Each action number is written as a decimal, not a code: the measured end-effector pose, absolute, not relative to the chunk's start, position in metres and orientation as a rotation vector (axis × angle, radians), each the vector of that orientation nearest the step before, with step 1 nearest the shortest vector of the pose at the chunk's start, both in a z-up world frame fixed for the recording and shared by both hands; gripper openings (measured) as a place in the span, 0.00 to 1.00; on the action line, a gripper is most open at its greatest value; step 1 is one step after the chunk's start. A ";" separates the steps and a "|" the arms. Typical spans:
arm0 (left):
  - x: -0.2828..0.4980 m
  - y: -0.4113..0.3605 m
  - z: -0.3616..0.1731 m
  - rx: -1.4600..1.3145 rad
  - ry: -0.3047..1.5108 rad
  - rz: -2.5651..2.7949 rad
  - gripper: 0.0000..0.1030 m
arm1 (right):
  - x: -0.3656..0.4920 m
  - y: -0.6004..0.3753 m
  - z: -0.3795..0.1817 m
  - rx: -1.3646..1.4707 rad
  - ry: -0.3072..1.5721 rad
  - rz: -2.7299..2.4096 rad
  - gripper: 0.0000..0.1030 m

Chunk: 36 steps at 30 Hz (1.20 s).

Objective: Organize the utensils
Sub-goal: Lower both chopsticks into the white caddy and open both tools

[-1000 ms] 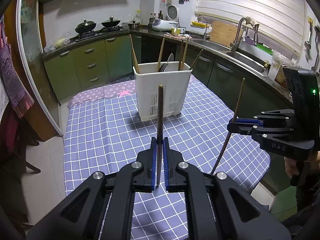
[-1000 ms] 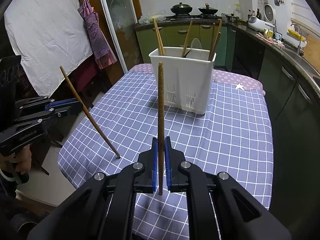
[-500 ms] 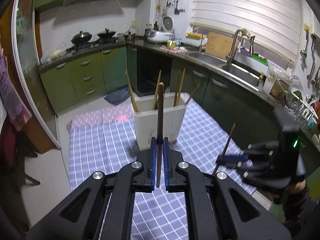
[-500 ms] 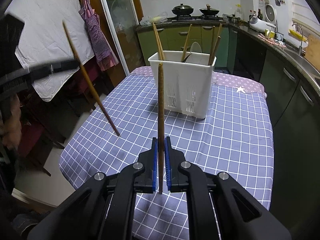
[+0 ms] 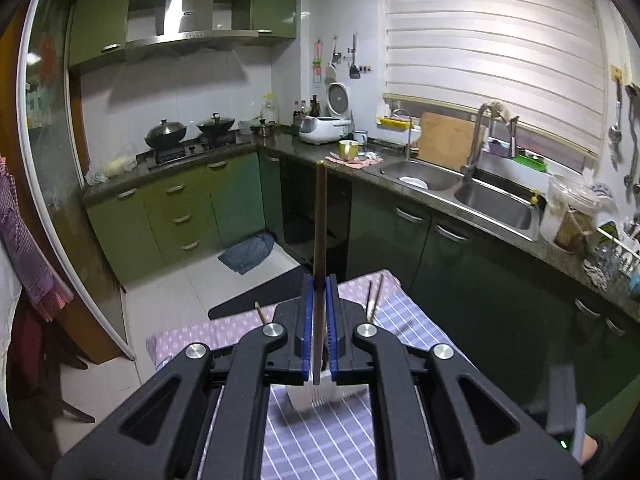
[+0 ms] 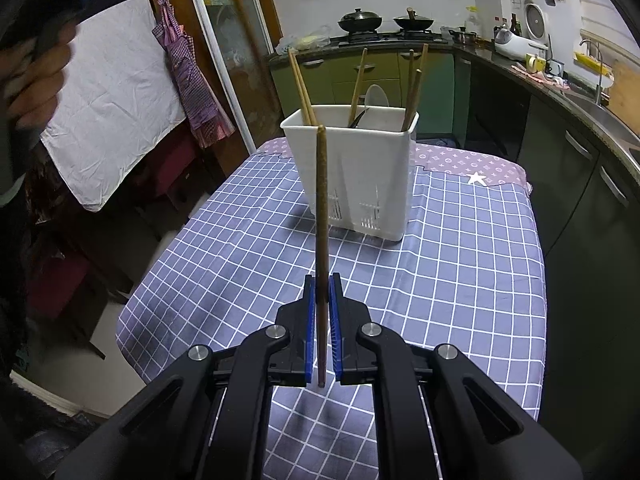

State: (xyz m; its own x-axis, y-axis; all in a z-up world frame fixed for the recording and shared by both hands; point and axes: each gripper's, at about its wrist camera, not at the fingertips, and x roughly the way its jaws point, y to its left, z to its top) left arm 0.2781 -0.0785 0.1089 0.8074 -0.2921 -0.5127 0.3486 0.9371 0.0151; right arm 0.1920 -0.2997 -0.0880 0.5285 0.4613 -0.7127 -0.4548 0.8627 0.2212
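Two chopsticks are pinched upright, one per tool: your left tool (image 5: pixel 319 328) hangs above the holder (image 6: pixel 362 168), your right tool (image 6: pixel 321 330) short of it, ready to drop in.

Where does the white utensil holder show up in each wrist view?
Left wrist: the white utensil holder is at bottom centre, mostly hidden behind the left gripper; only its slotted base shows.
Right wrist: it stands in full view at upper centre on the checked tablecloth, chopsticks sticking out.
Shared landmark: the two woks on the stove.
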 end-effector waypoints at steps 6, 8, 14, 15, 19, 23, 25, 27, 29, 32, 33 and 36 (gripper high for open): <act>0.320 -0.085 0.074 0.090 0.573 -0.304 0.06 | 0.192 -0.302 -0.089 0.009 0.859 0.548 0.07; 0.329 -0.085 0.059 0.094 0.598 -0.296 0.06 | 0.191 -0.302 -0.089 0.010 0.857 0.549 0.07; 0.336 -0.080 0.013 0.106 0.678 -0.287 0.18 | 0.190 -0.299 -0.084 -0.007 0.847 0.542 0.07; 0.334 -0.078 0.007 0.110 0.681 -0.282 0.23 | 0.190 -0.297 -0.084 -0.012 0.847 0.542 0.07; 0.318 -0.064 0.009 0.081 0.652 -0.282 0.25 | 0.191 -0.290 -0.083 -0.033 0.846 0.535 0.07; 0.276 -0.042 0.020 0.053 0.562 -0.262 0.44 | 0.192 -0.285 -0.082 -0.044 0.838 0.532 0.07; 0.250 -0.033 0.018 0.059 0.525 -0.239 0.47 | 0.192 -0.283 -0.080 -0.052 0.834 0.532 0.07; 0.219 -0.020 0.006 0.047 0.520 -0.217 0.56 | 0.193 -0.281 -0.077 -0.062 0.830 0.532 0.07; 0.198 -0.010 -0.006 0.021 0.531 -0.215 0.61 | 0.195 -0.278 -0.073 -0.072 0.823 0.531 0.07; 0.169 0.001 -0.025 0.023 0.538 -0.186 0.67 | 0.203 -0.278 -0.054 -0.076 0.790 0.527 0.07; 0.158 0.003 -0.030 0.031 0.537 -0.171 0.72 | 0.206 -0.278 -0.047 -0.072 0.775 0.523 0.07; 0.140 0.011 -0.039 -0.003 0.542 -0.164 0.76 | 0.224 -0.284 -0.003 -0.043 0.676 0.492 0.07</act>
State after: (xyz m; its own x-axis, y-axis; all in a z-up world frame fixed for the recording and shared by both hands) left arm 0.1397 0.0110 -0.0390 0.8438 -0.1560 -0.5136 0.1544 0.9869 -0.0462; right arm 0.2242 -0.2841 -0.0025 0.6704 0.4233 -0.6094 -0.4504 0.8849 0.1191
